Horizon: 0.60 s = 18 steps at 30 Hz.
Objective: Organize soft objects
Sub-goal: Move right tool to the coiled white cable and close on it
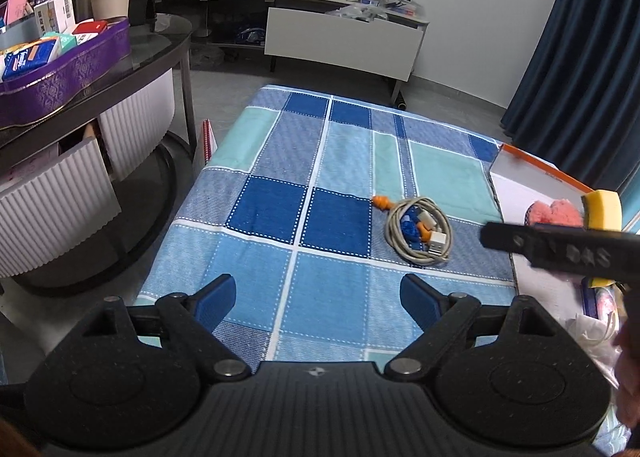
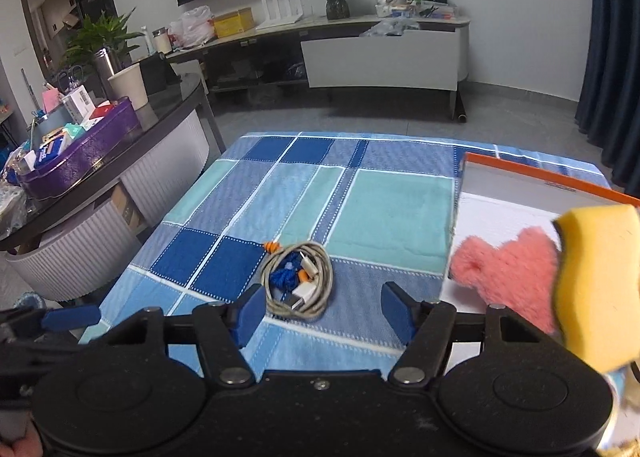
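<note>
Yellow foam: sponge (image 2: 596,289), with a dark scouring face, at the far right edge of the right wrist view, in front of the tray (image 2: 540,181). Whether it hangs free, rests on something or is falling cannot be told; no claw finger touches it.

Pink plush: heart (image 2: 508,269), lying inside the tray on its white floor, just beside the sponge.

Grey cable (image 2: 298,281): coiled on the checked cloth (image 2: 392,201) of the tabletop, near the tray's left wall, with blue cord (image 2: 282,277) and orange earplugs (image 2: 273,246) bundled in and beside it.

Right claw (image 2: 324,311): fingers wide apart, nothing between them, hovering above the cloth with the coil just ahead of its left finger.

Left claw (image 1: 318,299): fingers wide apart, empty, low over the near cloth, well apart from the coil.

Step in hand, judged: sponge and heart belong to the tray; the coil bundle is the remaining pick.

Handling notes:
- Centre the right claw over the coil before lowering, so both fingers straddle the whole loop and not one strand.
- Close gently; cable loops spring and may uncoil if only the edge is caught.
- The earplugs' cord may trail; lift straight up and check it clears the cloth.
- Keep the left claw back, out of the path to the tray.
</note>
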Tool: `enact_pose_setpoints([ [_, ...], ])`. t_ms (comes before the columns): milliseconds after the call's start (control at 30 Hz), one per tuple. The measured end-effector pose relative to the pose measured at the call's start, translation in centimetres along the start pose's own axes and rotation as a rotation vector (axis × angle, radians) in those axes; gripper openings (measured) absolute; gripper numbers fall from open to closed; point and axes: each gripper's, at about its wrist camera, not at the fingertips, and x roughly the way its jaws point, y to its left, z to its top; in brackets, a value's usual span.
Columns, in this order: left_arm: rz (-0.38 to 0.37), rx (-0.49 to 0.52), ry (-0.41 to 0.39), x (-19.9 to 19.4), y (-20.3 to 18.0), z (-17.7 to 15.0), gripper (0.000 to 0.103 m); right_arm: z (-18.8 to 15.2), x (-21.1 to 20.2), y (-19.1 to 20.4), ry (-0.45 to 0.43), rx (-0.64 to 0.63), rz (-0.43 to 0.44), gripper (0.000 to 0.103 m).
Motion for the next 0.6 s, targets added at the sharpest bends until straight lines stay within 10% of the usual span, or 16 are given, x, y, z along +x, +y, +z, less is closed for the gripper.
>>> enact_pose_setpoints([
  [600, -0.019, -0.024, 0.032, 2.6, 1.7, 0.0, 0.094, 2.0, 8.5, 0.8, 0.1, -0.137, -0.086, 0.052],
])
